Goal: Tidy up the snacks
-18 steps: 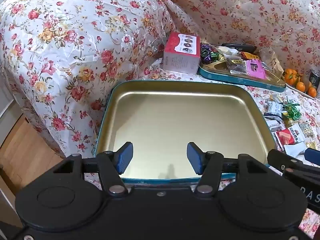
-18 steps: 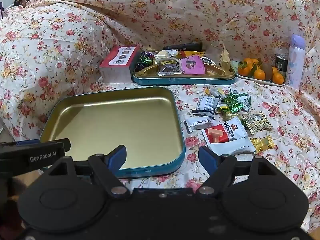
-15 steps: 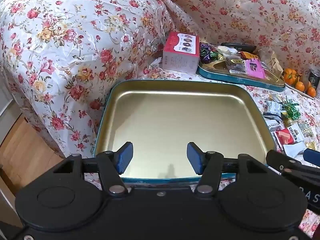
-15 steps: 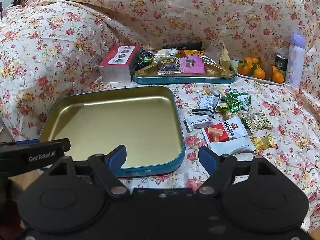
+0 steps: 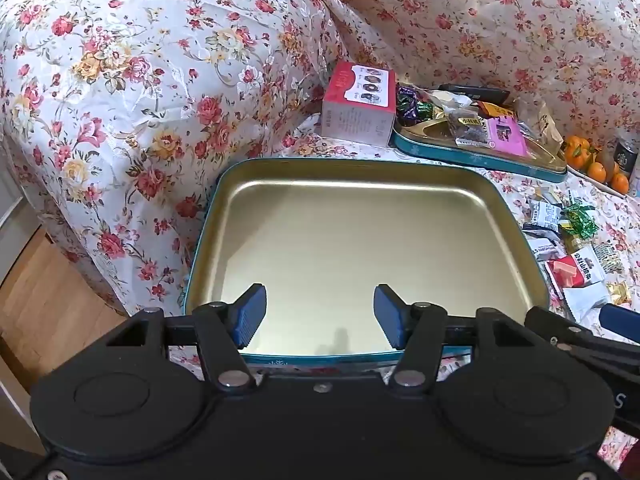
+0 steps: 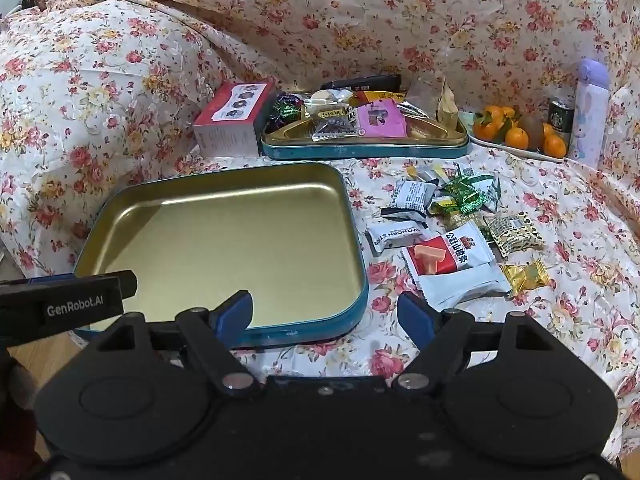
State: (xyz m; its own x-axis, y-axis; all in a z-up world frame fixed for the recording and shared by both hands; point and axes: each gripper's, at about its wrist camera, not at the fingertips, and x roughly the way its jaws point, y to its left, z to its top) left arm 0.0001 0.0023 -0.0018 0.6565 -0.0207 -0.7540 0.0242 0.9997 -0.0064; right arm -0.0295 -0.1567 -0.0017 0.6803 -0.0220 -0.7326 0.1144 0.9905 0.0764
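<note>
My left claw (image 5: 316,318) is wide, nothing between the pads, tilted down over the near edge of the empty tin (image 5: 516,236). The tin floor lies straight ahead of it. Beyond the tin's far rim, ahead and slightly right: red box (image 5: 358,106), touching the far tray (image 5: 472,158), which is loaded with wrapped sweets.

My right claw (image 6: 324,316) is also wide and holds nothing. The tin's near right corner (image 6: 356,304) sits between its fingers, closer to the left one; no contact that I can see. The loose snacks (image 6: 452,236) lie ahead and to the right of this claw on the floral cloth (image 6: 580,216), just beside the tin's right wall. Nearest of them is the red-and-white packet (image 6: 452,264), with a gold sweet (image 6: 524,276) to its right. Farther ahead-right: oranges (image 6: 516,132), a can (image 6: 560,114), a lilac bottle (image 6: 590,112), well apart from the snacks.

The left rig's bar (image 6: 68,304) crosses the right view at the left. Nothing lies between the right claw and the pile.
</note>
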